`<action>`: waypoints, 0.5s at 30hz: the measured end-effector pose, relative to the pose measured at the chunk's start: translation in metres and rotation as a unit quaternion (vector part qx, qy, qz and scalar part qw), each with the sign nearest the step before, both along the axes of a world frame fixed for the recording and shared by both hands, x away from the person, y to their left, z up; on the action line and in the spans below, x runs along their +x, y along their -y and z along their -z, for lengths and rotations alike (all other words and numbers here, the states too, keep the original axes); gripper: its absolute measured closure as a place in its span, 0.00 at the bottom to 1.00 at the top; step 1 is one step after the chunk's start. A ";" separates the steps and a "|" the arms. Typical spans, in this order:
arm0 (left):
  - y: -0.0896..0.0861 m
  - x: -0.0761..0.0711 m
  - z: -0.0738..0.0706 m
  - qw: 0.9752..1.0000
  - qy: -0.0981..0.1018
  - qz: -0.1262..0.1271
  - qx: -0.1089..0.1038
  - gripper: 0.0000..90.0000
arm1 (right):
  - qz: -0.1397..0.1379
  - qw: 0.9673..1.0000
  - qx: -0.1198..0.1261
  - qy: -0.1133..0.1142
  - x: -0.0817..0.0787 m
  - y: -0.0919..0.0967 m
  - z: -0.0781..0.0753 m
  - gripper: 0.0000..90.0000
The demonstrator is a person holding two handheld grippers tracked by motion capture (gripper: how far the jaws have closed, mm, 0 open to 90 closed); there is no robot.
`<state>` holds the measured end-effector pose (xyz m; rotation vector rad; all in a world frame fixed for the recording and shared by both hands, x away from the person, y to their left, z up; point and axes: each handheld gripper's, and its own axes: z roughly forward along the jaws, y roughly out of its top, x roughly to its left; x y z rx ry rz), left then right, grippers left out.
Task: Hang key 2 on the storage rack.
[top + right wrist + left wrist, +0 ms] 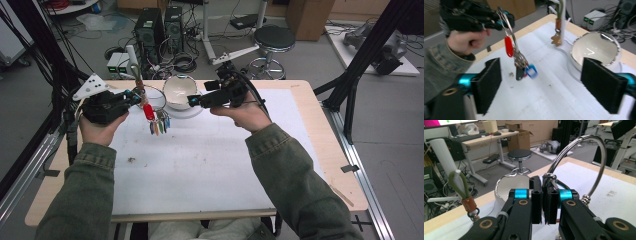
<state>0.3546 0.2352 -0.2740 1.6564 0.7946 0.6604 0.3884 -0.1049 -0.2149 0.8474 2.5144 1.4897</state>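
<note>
One steel key ring [507, 23] | coloured tags [524, 68] dangling; left claw [543, 202] clamped

Your left gripper [131, 95] holds the big silver wire key ring [152, 98] up at the tabletop's [210, 165] far left, coloured key tags [159, 122] dangling under it. The white round bowl [179, 91] sits just right of it, with your right gripper [192, 102] in front of the bowl.
</note>
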 end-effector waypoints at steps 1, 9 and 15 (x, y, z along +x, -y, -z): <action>-0.002 0.000 -0.001 1.000 -0.001 -0.001 -0.002 0.96 | 0.002 1.000 -0.001 0.001 -0.001 0.003 0.003 0.12; -0.011 0.002 -0.004 1.000 -0.005 -0.013 -0.004 0.96 | 0.045 0.999 -0.001 0.013 -0.004 0.029 0.019 0.01; -0.016 0.003 -0.005 1.000 -0.014 -0.026 -0.001 0.96 | 0.070 0.997 -0.002 0.018 -0.008 0.048 0.033 0.01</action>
